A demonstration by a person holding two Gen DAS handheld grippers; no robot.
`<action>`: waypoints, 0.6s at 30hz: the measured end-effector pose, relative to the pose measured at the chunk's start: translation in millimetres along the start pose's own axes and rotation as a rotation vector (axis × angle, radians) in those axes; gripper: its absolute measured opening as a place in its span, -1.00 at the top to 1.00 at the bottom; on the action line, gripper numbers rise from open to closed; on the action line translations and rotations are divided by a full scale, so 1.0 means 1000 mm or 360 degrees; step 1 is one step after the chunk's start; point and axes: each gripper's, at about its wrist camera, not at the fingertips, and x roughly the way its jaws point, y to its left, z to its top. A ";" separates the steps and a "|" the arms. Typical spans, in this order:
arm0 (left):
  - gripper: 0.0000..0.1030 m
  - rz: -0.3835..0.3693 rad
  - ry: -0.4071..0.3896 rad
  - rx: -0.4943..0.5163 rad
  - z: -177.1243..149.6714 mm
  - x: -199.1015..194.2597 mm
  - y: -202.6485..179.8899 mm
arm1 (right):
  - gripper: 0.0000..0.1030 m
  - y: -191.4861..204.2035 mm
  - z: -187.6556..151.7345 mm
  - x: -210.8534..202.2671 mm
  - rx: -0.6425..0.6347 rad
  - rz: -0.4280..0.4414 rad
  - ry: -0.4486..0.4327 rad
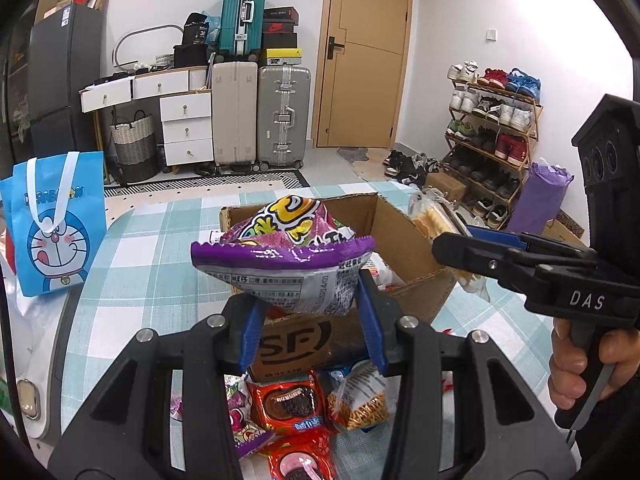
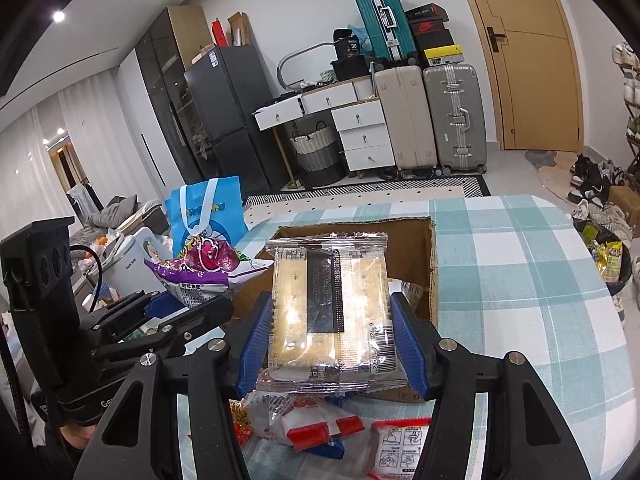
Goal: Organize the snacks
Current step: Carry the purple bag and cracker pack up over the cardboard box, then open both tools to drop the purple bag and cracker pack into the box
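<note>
My left gripper [image 1: 310,312] is shut on a purple snack bag [image 1: 286,256] and holds it above the near edge of an open cardboard box [image 1: 400,248]. My right gripper [image 2: 332,340] is shut on a clear pack of crackers [image 2: 328,308], held over the same box [image 2: 416,240]. The right gripper shows in the left wrist view [image 1: 452,246] at the box's right side, with the cracker pack [image 1: 430,220] beyond it. The purple bag shows in the right wrist view [image 2: 204,264] at the left. Several loose snack packs [image 1: 296,404] lie on the checked tablecloth in front of the box.
A blue Doraemon bag [image 1: 56,220] stands at the table's left. A white kettle [image 2: 132,264] sits beyond the table edge on the left. More packs [image 2: 320,432] lie below my right gripper. Suitcases, drawers and a shoe rack [image 1: 492,140] stand far behind.
</note>
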 end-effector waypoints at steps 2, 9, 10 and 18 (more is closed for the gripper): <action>0.23 0.0001 0.0008 -0.0008 0.001 0.005 0.001 | -0.13 -0.001 0.001 0.006 0.0013 -0.0001 0.0016; 0.22 0.0019 0.0025 0.0005 0.003 0.023 0.004 | -0.13 -0.005 0.004 0.021 0.0038 -0.0003 0.0034; 0.22 0.0018 0.0033 0.0003 0.003 0.027 0.005 | -0.13 -0.006 0.004 0.023 0.0045 -0.0002 0.0037; 0.22 0.0053 0.0093 -0.0001 0.002 0.053 0.008 | -0.13 -0.010 0.007 0.035 0.0065 -0.0031 0.0036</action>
